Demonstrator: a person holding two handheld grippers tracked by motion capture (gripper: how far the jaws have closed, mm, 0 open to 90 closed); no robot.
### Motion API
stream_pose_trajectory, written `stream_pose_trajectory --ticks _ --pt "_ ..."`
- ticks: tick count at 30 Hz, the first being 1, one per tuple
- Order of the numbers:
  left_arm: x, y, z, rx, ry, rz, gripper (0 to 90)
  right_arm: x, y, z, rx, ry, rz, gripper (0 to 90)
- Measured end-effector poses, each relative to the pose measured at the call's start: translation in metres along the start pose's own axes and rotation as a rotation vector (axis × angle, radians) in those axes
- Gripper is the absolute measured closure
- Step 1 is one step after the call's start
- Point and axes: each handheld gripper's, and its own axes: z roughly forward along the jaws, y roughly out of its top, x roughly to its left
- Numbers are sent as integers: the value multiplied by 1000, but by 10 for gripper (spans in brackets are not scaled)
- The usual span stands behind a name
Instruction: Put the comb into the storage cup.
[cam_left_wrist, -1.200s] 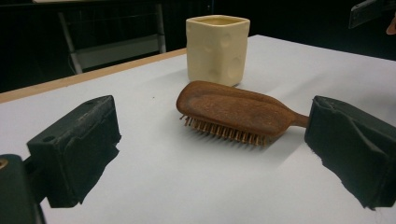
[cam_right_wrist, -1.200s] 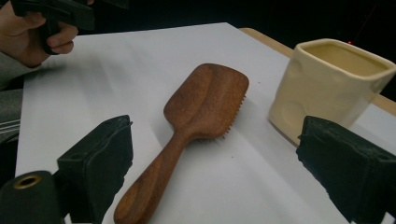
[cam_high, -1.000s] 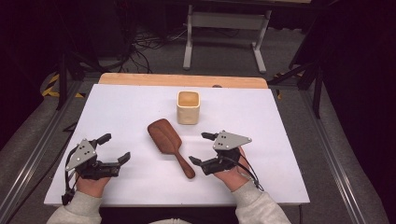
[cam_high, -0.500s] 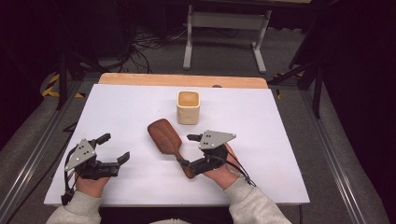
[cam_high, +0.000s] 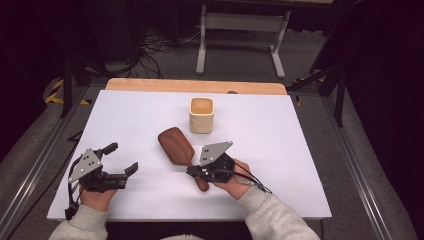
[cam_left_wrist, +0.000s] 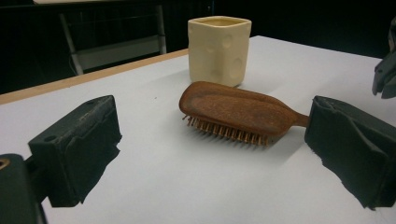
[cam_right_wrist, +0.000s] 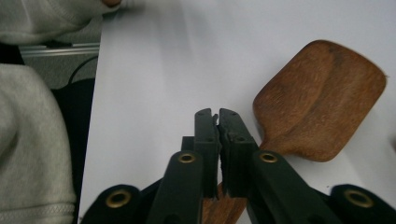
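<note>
A brown wooden hairbrush (cam_high: 175, 145) lies bristles-down in the middle of the white table (cam_high: 300, 150), its handle pointing toward the person. My right gripper (cam_high: 192, 171) hovers over that handle, jaws pressed together. In the right gripper view the right gripper (cam_right_wrist: 218, 116) has its pads touching, while the hairbrush (cam_right_wrist: 322, 93) runs underneath them. My left gripper (cam_high: 122, 157) rests open at the front left, nothing between its jaws. The left gripper view shows the left gripper (cam_left_wrist: 210, 154) aimed at the hairbrush (cam_left_wrist: 233, 109).
A cream square cup (cam_high: 201, 115) stands upright just behind the brush; the cup (cam_left_wrist: 219, 46) has dimpled sides. A wooden strip (cam_high: 195, 86) borders the table's far edge. Beyond it are a metal stand (cam_high: 240, 30) and cables on the floor.
My right gripper has moved left from beside the brush to over its handle, and its jaws have gone from open to shut. The left gripper has stayed put.
</note>
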Motion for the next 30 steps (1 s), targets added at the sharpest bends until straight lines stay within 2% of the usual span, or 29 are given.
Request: stream_pose_trajectory --ticks 5,8,9,11,13,21,23,26,27,30 --pt "0 0 0 1 -2 0 46 2 0 9 90 45 -30 895" --pt "0 0 0 2 -2 0 46 2 0 12 120 58 -38 895" --pt "0 0 0 2 -2 -1 47 2 -1 15 152 74 -47 895" --pt "0 0 0 2 -2 0 47 3 -1 16 161 76 -45 895" --pt "0 0 0 1 -3 0 47 4 -1 19 192 93 -50 895" --pt "1 0 1 6 3 0 47 5 -4 25 294 117 -66 896" --pt "1 0 1 6 3 0 47 5 -4 26 302 124 -68 896" --pt "0 0 1 5 3 1 47 4 -4 29 361 134 -85 896" --pt "0 0 1 5 3 1 47 4 -4 29 361 134 -85 896" --pt "0 0 1 6 3 2 48 4 -3 31 407 140 -84 896"
